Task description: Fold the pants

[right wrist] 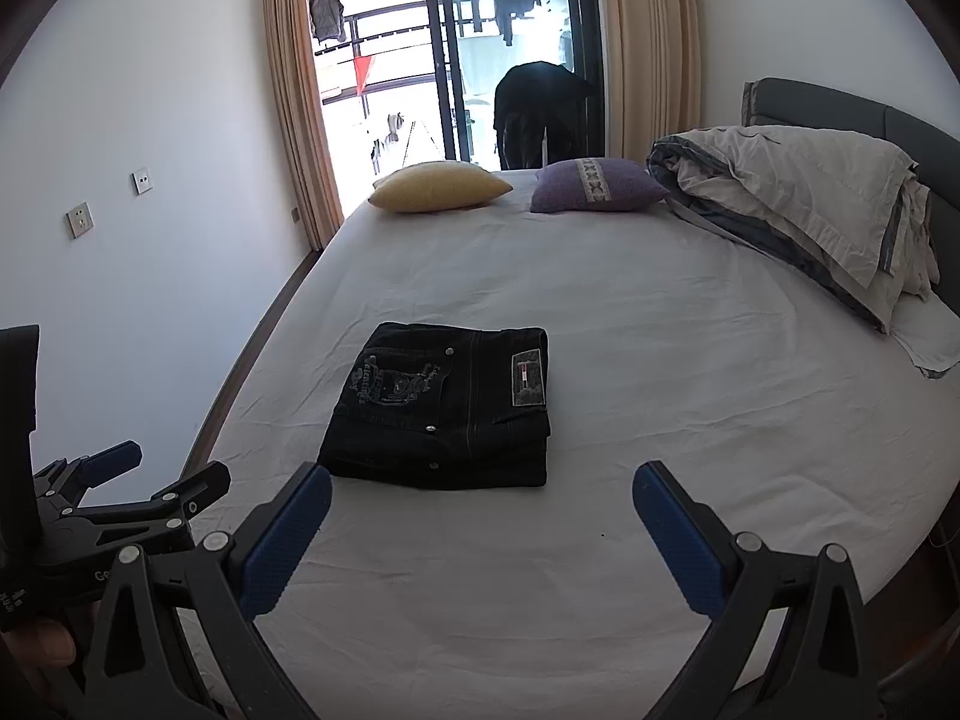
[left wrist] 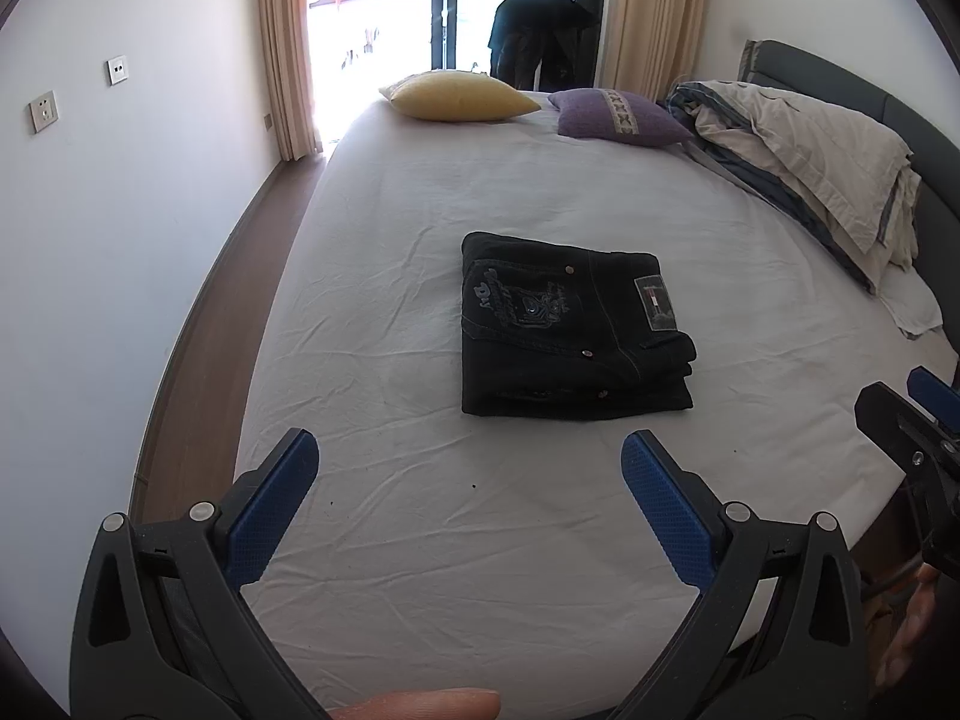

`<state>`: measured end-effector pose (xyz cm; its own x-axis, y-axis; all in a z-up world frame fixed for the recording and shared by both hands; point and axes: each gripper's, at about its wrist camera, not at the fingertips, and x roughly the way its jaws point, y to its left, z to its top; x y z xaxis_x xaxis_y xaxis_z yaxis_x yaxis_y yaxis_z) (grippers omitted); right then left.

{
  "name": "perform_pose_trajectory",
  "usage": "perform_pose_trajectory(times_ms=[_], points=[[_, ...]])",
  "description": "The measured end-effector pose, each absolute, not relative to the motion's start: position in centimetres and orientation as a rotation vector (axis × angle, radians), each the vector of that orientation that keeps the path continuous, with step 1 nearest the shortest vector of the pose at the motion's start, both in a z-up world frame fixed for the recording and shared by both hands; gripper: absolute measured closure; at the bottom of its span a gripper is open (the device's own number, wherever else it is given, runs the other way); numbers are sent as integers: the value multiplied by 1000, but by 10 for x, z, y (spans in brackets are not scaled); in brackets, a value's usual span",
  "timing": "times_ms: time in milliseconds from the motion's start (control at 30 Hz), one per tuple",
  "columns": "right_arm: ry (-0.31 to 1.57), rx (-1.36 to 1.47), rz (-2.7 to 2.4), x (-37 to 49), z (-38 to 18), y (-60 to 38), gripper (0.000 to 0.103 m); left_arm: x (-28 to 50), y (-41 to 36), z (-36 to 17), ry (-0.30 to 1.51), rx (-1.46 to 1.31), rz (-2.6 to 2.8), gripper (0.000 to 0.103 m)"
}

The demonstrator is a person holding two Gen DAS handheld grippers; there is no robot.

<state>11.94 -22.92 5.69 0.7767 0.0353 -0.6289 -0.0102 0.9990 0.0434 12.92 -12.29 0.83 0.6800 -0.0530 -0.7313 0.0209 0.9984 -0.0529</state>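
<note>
Left wrist: left gripper [left wrist: 468, 459] spread above bed | pants [left wrist: 570, 330] folded ahead

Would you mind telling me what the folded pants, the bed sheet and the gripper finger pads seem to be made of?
The folded pants look like black denim: matte, with pale contrast stitching, metal rivets and a sewn waistband patch. The bed sheet appears to be thin, matte woven fabric, probably cotton, since it creases finely. The left gripper pads look like blue rubber or plastic with a dotted grip texture; which one is unclear.
</note>
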Motion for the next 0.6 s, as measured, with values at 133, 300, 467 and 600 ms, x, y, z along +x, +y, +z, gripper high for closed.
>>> perform_pose_trajectory(times_ms=[133, 300, 467, 600], points=[[683, 37, 27, 120, 55, -229, 0, 129, -124, 7, 824, -42, -43, 0], [685, 36, 27, 120, 54, -229, 0, 129, -124, 6, 826, -43, -43, 0], [688, 36, 27, 121, 53, -230, 0, 129, -124, 6, 826, -43, -43, 0], [687, 36, 26, 120, 53, -229, 0, 129, -124, 5, 827, -44, -43, 0]])
